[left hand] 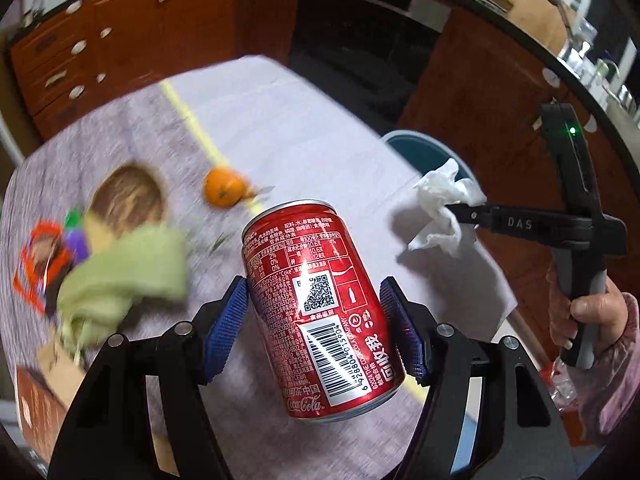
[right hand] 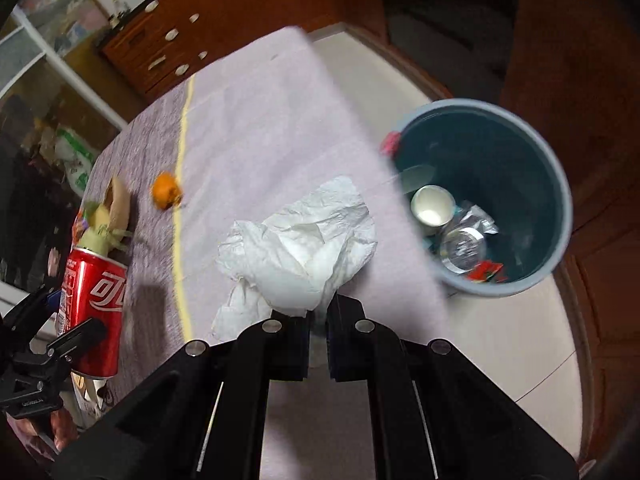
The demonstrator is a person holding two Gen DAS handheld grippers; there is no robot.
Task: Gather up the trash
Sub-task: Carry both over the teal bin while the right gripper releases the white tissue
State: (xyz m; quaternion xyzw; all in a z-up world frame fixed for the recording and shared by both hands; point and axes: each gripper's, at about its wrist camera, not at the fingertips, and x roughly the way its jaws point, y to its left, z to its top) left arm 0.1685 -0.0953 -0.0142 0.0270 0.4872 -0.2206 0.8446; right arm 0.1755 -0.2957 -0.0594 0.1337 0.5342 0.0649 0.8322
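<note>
My left gripper (left hand: pixel 314 312) is shut on a red Coca-Cola can (left hand: pixel 316 304) and holds it above the table; the can also shows in the right wrist view (right hand: pixel 94 312). My right gripper (right hand: pixel 318 312) is shut on a crumpled white tissue (right hand: pixel 304 248), held above the table's right edge; the tissue shows in the left wrist view (left hand: pixel 444 204) too. A blue trash bin (right hand: pixel 560 184) stands on the floor to the right of the table, holding a paper cup (right hand: pixel 432 208), clear plastic and wrappers.
A table with a lilac cloth (left hand: pixel 260 120) bears an orange (left hand: pixel 224 188), a green cloth (left hand: pixel 128 272), a round wooden piece (left hand: pixel 128 196), colourful packets (left hand: pixel 40 264) and a cardboard box (left hand: pixel 48 376). Wooden cabinets (left hand: pixel 120 32) stand behind.
</note>
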